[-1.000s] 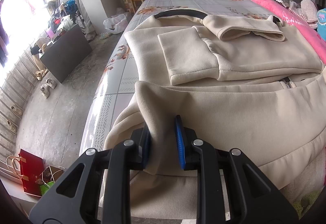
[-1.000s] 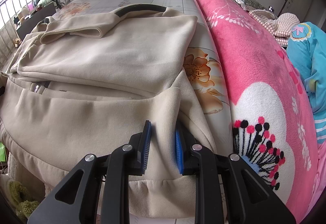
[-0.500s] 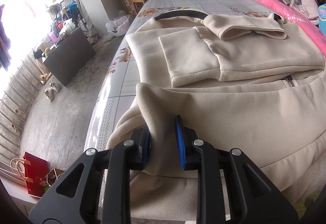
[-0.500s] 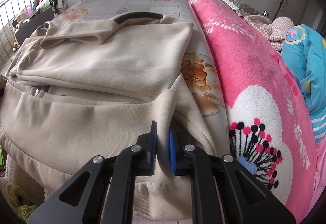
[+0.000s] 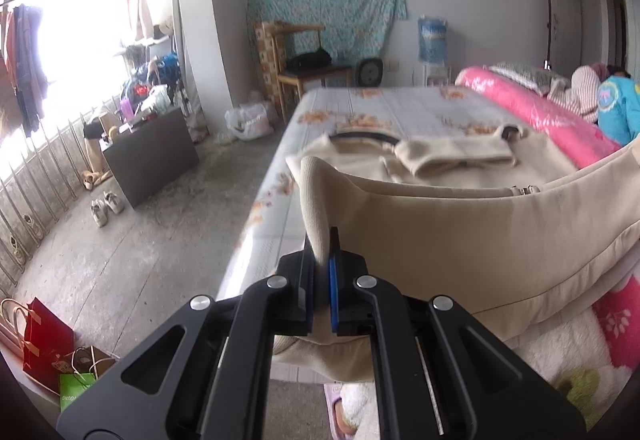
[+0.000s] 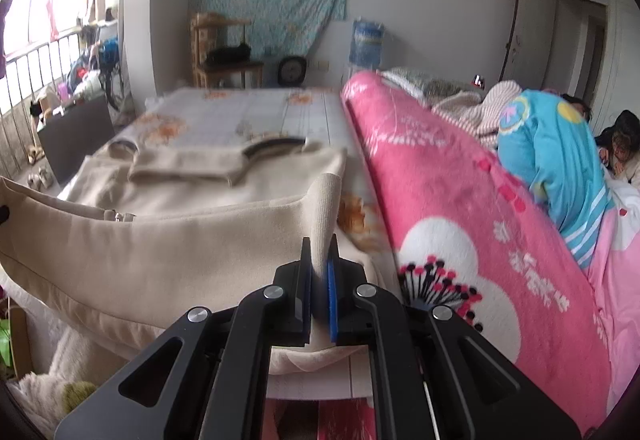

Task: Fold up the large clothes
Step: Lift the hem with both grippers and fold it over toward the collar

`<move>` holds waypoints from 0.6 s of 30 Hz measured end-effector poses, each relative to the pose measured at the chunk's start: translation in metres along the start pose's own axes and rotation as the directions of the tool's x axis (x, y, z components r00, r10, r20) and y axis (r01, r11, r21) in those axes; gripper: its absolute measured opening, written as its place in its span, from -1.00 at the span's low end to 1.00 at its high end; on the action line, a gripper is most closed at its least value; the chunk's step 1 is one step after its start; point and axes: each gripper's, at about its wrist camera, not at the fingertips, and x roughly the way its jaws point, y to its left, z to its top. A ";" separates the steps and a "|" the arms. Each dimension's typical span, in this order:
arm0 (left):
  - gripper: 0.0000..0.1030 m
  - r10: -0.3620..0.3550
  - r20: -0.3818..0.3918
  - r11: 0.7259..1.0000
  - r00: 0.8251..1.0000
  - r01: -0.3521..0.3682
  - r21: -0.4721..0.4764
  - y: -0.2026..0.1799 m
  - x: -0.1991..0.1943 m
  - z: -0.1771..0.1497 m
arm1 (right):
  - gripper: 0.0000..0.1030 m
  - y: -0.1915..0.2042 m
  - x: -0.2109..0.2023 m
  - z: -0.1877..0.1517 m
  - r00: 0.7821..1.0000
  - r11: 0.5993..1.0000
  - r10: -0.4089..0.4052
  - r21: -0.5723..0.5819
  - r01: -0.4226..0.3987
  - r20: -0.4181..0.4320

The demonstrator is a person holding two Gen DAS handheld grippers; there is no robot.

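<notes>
Both grippers pinch the hem corners of the cream jacket, one per side, so the bottom edge hangs taut between them & can be carried over the upper half as one straight fold line, I judge.

L gripper: fingers pressed together on the ribbed hem corner, cloth sticking up at 12 o'clock from the blue pads. R gripper: same, fingers clamped on the opposite ribbed corner, fabric standing up between them.

Jacket sits on the bed sheet, w/ floral print; near half raised off it, far half flat toward 12 o'clock. In the R wrist view the pink blanket lies just beside it at 3 o'clock.

Looks: thick fleece-like cream fabric, ribbed hem band, dark collar lining at the far end, sleeves folded in across the chest, zipper pull showing at the raised edge. The lifted panel sags slightly mid-span, no big wrinkles. Far half is a bit motion-blurred.

Step seems to be the bottom-to-top fold, approx. halfway through.
</notes>
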 end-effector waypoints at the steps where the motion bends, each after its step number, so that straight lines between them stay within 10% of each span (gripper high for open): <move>1: -0.90 -0.006 0.015 1.000 1.000 0.006 -0.004 0.001 -0.002 0.006 | -0.88 0.000 -0.005 0.008 1.000 1.000 0.003 0.001 -0.003 0.028; 12: -0.91 -0.028 0.119 1.000 0.993 0.027 0.008 0.015 0.079 0.116 | -0.88 0.002 0.058 0.117 0.990 0.998 0.026 -0.061 -0.017 0.140; 18: -0.86 -0.072 -0.057 0.997 0.996 0.073 0.011 0.015 0.203 0.147 | -0.87 0.001 0.167 0.160 0.997 0.998 0.055 -0.031 -0.054 0.046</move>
